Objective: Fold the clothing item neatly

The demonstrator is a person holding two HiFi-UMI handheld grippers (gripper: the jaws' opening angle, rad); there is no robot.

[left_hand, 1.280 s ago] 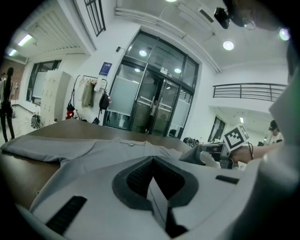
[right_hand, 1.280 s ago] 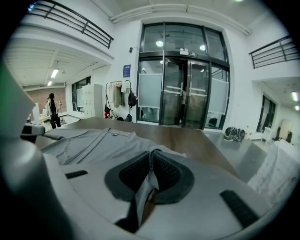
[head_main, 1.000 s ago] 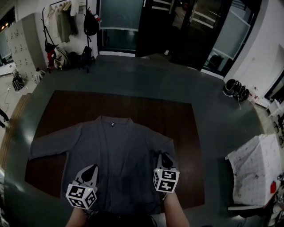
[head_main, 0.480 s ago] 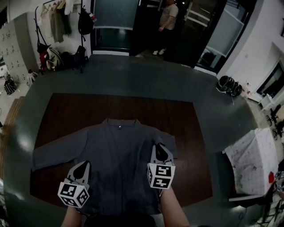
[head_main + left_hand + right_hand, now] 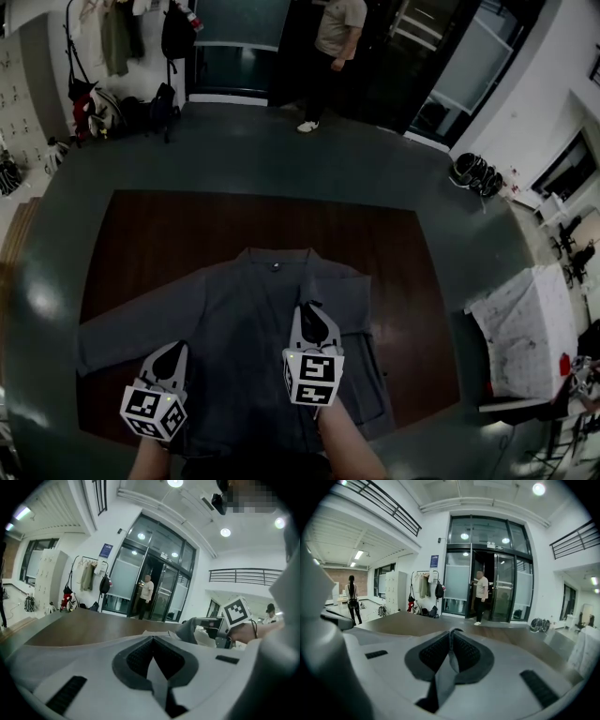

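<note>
A grey shirt (image 5: 239, 314) lies flat on the dark brown table (image 5: 187, 225), collar at the far side and left sleeve spread out to the left. Its right side is turned in over the body. My right gripper (image 5: 309, 311) is over the middle of the shirt, shut on a strip of grey fabric (image 5: 449, 667) pinched between its pads. My left gripper (image 5: 174, 350) is at the shirt's lower left, also shut on a grey fold (image 5: 153, 670). In the left gripper view, the right gripper (image 5: 216, 626) lifts cloth (image 5: 188, 631) off the table.
A person (image 5: 330, 37) stands at the glass doors beyond the table. A coat rack with hanging clothes and bags (image 5: 112, 47) is at the far left. Shoes (image 5: 473, 173) lie on the floor at right, near a white-covered table (image 5: 525, 337).
Both grippers have moved left across the shirt, drawing the right-side fabric over the body. The right gripper went from the shirt's right edge to its middle. The person at the doors came into view.
</note>
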